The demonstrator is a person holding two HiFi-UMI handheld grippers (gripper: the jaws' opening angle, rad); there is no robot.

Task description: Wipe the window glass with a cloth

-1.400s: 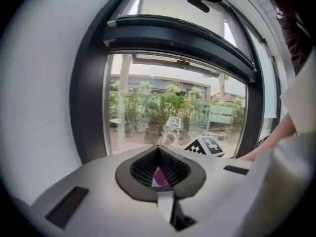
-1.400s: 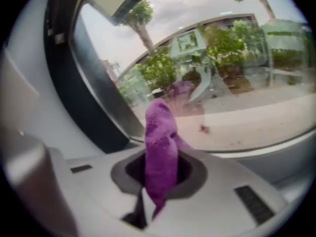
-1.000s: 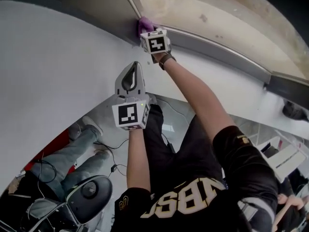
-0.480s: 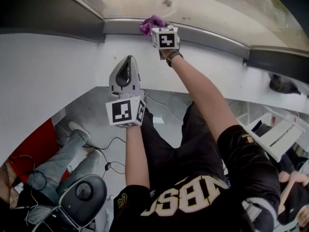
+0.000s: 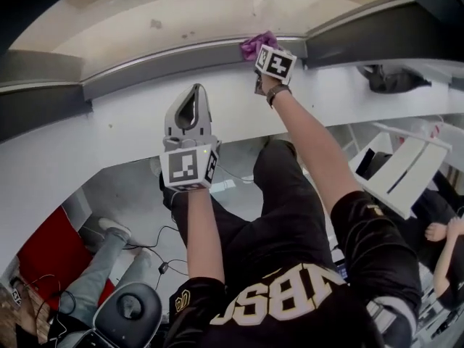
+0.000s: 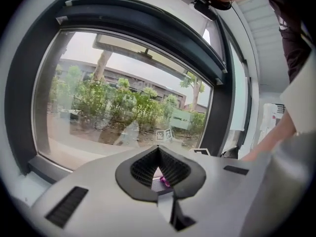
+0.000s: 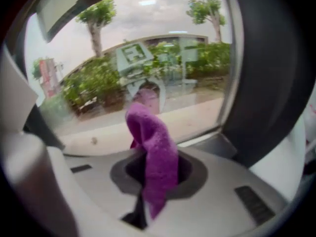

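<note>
Right gripper (image 5: 259, 52): clamped on the purple cloth (image 7: 150, 142) | cloth: up against the window glass (image 5: 167, 9), at its lower edge near the right corner | left gripper (image 5: 193, 98): jaws together, empty, held below the glass, apart from it.

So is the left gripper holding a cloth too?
No, the left gripper is shut on nothing; the purple cloth sits in the right gripper.

The cloth (image 5: 254, 44) in the right tongs (image 5: 261, 52) sits at the window glass's (image 5: 181, 13) lower right corner. The left tongs (image 5: 194, 93) are well apart, leftward.
</note>
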